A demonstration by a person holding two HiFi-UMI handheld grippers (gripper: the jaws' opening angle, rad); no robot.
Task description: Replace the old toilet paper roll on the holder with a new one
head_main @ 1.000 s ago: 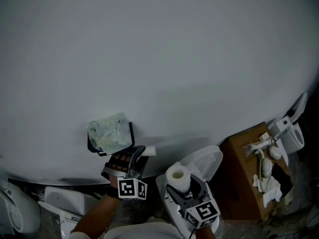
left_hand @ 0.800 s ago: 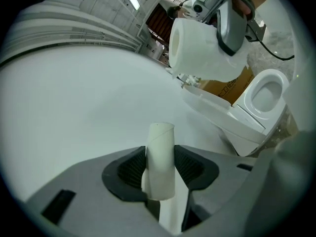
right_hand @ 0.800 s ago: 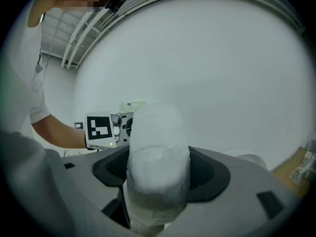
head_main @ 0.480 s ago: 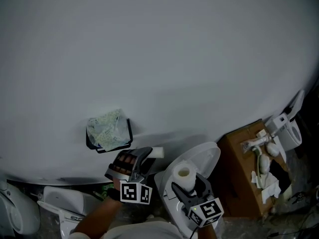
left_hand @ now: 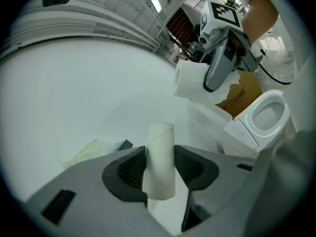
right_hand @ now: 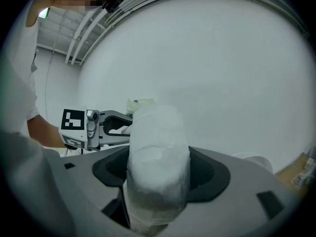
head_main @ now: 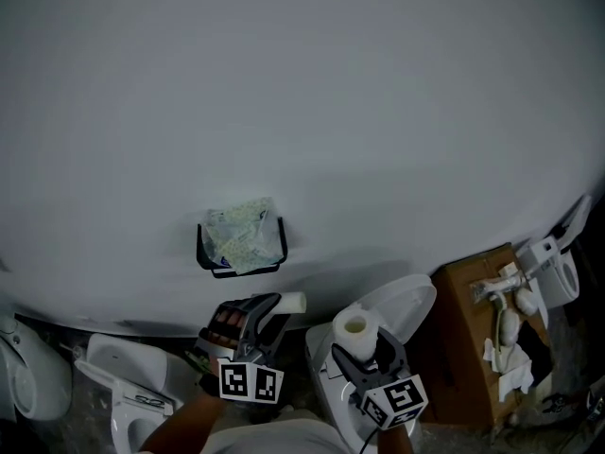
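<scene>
An empty cardboard tube (head_main: 291, 302) (left_hand: 160, 162) lies crosswise between the pads of my left gripper (head_main: 263, 308) (left_hand: 161, 167), which is shut on it. A full white toilet paper roll (head_main: 354, 332) (right_hand: 158, 157) stands upright in my right gripper (head_main: 364, 346) (right_hand: 160, 169), shut on its sides. On the wall above the left gripper hangs a black wire basket (head_main: 210, 253) with crumpled pale-green paper (head_main: 241, 236) (left_hand: 94, 149) in it. The left gripper view also shows the right gripper (left_hand: 217, 58) with the roll (left_hand: 192, 80) off to the right.
The grey-white wall (head_main: 302, 93) fills most of the view. A white toilet (head_main: 397, 305) (left_hand: 269, 115) stands under the right gripper. To its right is a brown cardboard box (head_main: 477, 339) with fittings on top. More toilet parts (head_main: 123, 386) lie at the lower left.
The left gripper with the tube has drawn back and down from the wire basket. The head view has shifted, so the basket sits further right. The right gripper has kept still.
</scene>
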